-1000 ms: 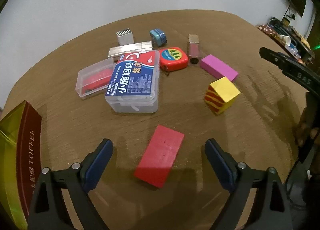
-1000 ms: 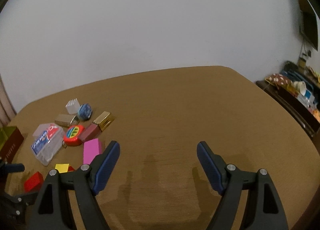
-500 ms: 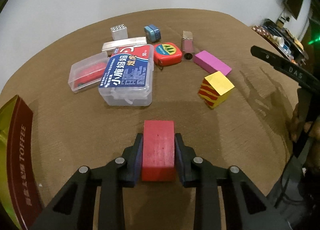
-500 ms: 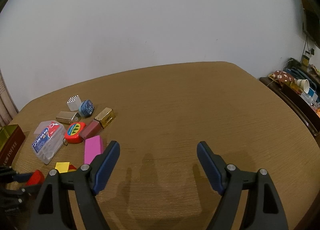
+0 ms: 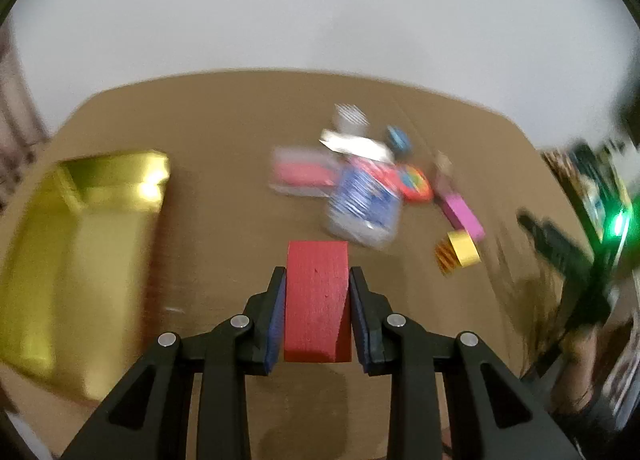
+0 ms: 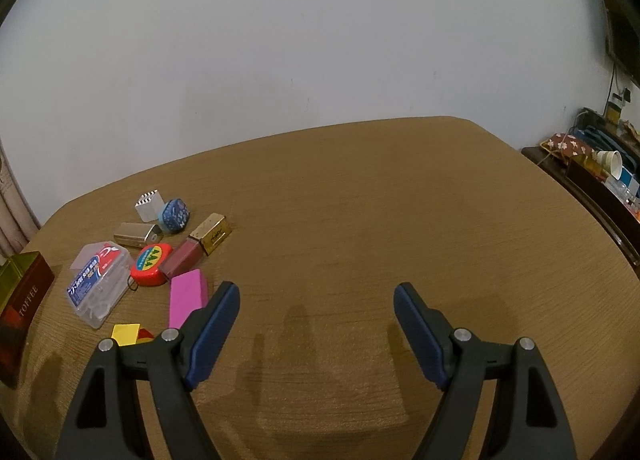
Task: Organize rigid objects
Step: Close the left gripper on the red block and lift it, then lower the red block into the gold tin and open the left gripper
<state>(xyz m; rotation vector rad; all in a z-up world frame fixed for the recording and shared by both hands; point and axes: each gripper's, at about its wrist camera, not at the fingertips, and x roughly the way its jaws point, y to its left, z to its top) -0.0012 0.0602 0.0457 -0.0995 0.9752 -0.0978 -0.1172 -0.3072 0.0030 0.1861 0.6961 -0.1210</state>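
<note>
Left gripper [image 5: 317, 302], lower centre, is clamping the red block [image 5: 317, 302] between both pads, clear of the table [image 5: 224, 227]. Gold tin [image 5: 80, 260] is sitting at left; blurred clutter, upper right. Right gripper [image 6: 316, 330] is hovering wide open, holding nothing; pink block [image 6: 187, 298] is lying just left.

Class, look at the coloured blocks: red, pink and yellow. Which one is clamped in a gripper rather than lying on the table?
The red block, pinched between the left gripper pads; the others lie on the table.
</note>
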